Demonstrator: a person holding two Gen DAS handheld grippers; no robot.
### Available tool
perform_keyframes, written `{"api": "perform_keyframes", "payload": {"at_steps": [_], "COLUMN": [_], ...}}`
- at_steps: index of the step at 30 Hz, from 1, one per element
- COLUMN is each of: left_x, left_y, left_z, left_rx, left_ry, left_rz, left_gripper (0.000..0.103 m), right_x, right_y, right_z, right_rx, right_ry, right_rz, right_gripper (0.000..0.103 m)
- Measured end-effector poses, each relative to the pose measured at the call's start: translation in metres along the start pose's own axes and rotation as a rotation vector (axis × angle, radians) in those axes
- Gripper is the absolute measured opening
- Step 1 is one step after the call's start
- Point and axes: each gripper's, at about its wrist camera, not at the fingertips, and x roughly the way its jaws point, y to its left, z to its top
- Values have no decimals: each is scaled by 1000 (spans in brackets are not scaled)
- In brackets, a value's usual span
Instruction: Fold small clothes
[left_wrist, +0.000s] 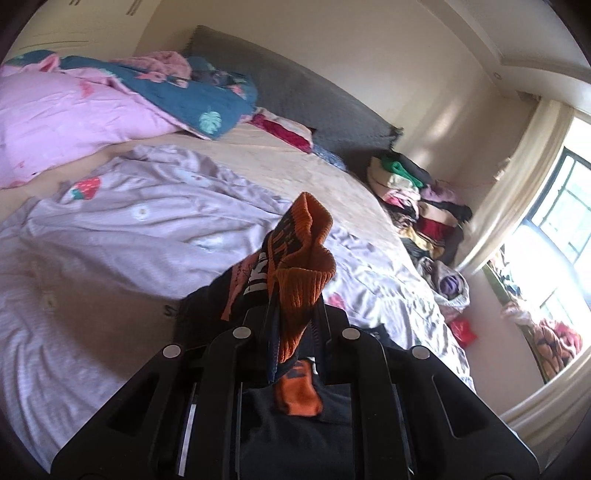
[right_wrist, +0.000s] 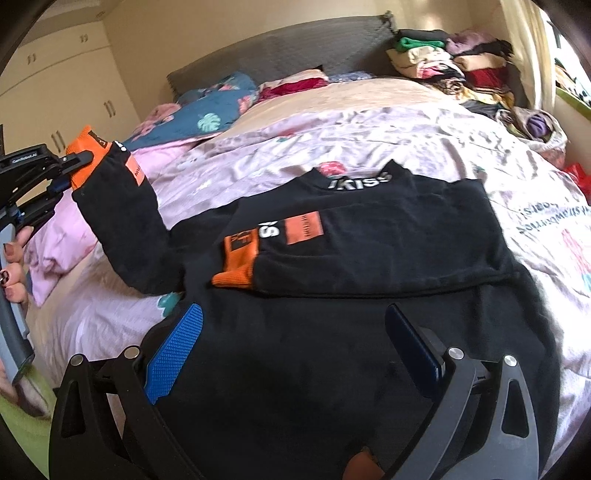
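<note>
On the bed (right_wrist: 461, 122) lies one black sweater (right_wrist: 369, 236); left gripper (left_wrist: 291, 325) pinches one orange cuff (left_wrist: 299, 291), right gripper (right_wrist: 291, 350) gapes wide.

Bedroom, daylight from one side.
Bed (right_wrist: 369, 122) with grey headboard (right_wrist: 280, 48) against cream wall (left_wrist: 332, 44); window (left_wrist: 565, 206) bright; cream wardrobe (right_wrist: 62, 85); clothes pile (left_wrist: 417, 199) beside bed.

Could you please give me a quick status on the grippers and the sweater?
Left hand-held gripper shut on orange cuff, sleeve lifted. Right hand-held gripper open over black sweater on the bed. Other sleeve folded across chest. Nothing in the way.
</note>
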Motion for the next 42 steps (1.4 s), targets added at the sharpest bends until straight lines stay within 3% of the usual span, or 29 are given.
{"api": "perform_keyframes", "payload": {"at_steps": [6, 25, 42], "left_x": [12, 57, 118], "left_y": [-21, -103, -112], "left_z": [-4, -39, -106], "left_rx": [26, 190, 268], "left_ry": [31, 255, 495], "left_rz": [-25, -219, -369], "left_gripper": [8, 8, 9], "right_x": [-13, -37, -18], "right_y": [-24, -74, -114], "right_z": [0, -4, -10], "right_rx": [52, 180, 263], "right_ry": [-34, -97, -49], "right_rz": [-16, -128, -268], "right_gripper": [98, 98, 98]}}
